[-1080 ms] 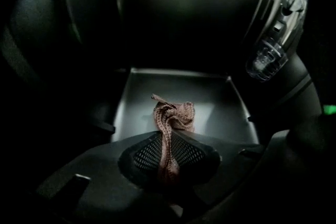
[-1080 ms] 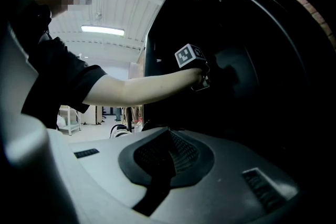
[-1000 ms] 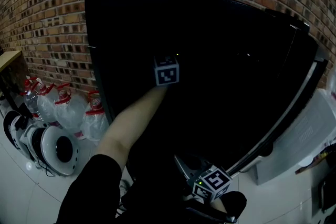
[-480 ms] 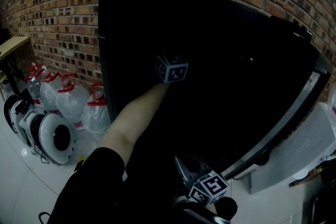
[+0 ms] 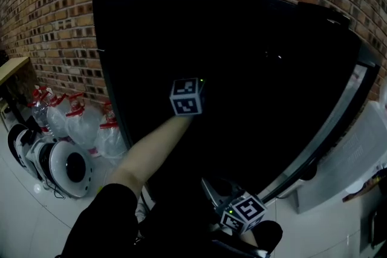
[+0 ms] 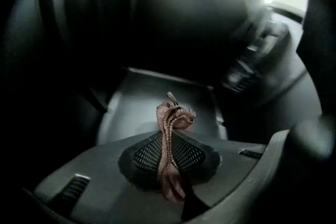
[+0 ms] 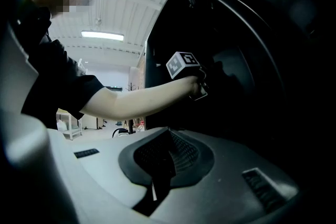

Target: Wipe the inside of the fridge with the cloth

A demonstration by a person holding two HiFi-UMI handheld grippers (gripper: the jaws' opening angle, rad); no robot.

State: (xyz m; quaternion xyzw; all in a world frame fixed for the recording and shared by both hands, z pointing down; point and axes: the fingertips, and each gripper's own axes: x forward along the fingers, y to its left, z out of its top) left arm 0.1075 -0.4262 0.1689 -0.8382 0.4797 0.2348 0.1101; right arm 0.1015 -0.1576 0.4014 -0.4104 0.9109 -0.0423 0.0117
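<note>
The black fridge point(image 5: 139, 27) stands open, its inside dark in the head view. My left arm reaches into it; only the left gripper's marker cube point(image 5: 186, 96) shows there. In the left gripper view, my left gripper point(image 6: 169, 162) is shut on a pinkish-brown cloth point(image 6: 173, 117), which bunches up above the jaws. Beyond it lie grey inner walls and a ledge point(image 6: 157, 92) of the fridge. My right gripper point(image 7: 157, 165) is shut with nothing in it, low in front of the fridge; its cube point(image 5: 245, 211) shows at the bottom of the head view.
The fridge door point(image 5: 347, 112) hangs open at the right. Water jugs with red caps point(image 5: 75, 124) and a white round appliance point(image 5: 60, 169) stand on the tiled floor to the left, against the brick wall point(image 5: 48, 9).
The left gripper's cube has shifted down and a little left inside the fridge. The right gripper has stayed where it was.
</note>
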